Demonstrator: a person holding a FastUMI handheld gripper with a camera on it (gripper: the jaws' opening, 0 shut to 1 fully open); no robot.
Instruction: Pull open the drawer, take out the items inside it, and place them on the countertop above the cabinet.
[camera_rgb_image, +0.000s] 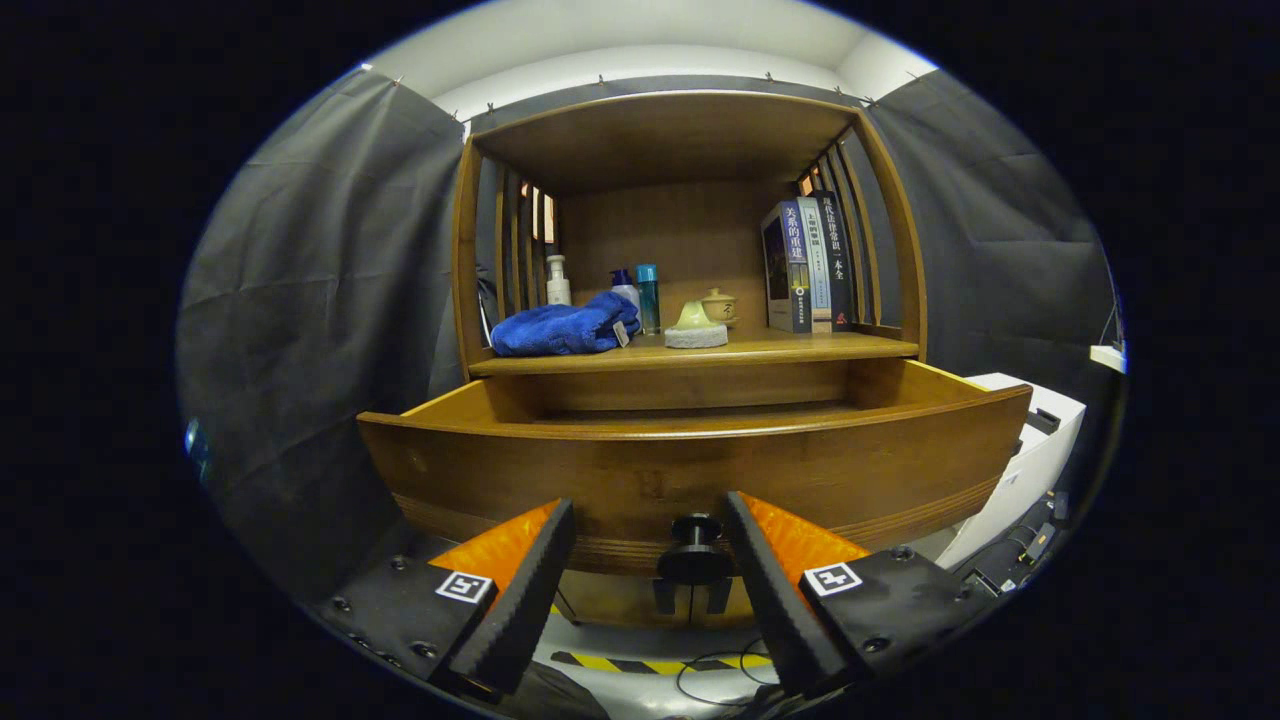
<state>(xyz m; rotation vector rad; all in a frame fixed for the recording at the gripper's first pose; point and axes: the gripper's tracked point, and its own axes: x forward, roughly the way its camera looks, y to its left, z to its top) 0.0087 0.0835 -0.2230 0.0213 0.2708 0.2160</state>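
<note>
The drawer (690, 470) stands pulled out under the countertop (700, 352), its long front running crosswise, facing the gripper (650, 545), whose fingers are spread apart, the black knob (696, 550) between them untouched

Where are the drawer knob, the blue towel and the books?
drawer knob (695, 530), gripper view, its round head, between the open tool's fingers.
blue towel (565, 328), gripper view, its folded middle.
books (808, 265), gripper view, middle spine.
</note>
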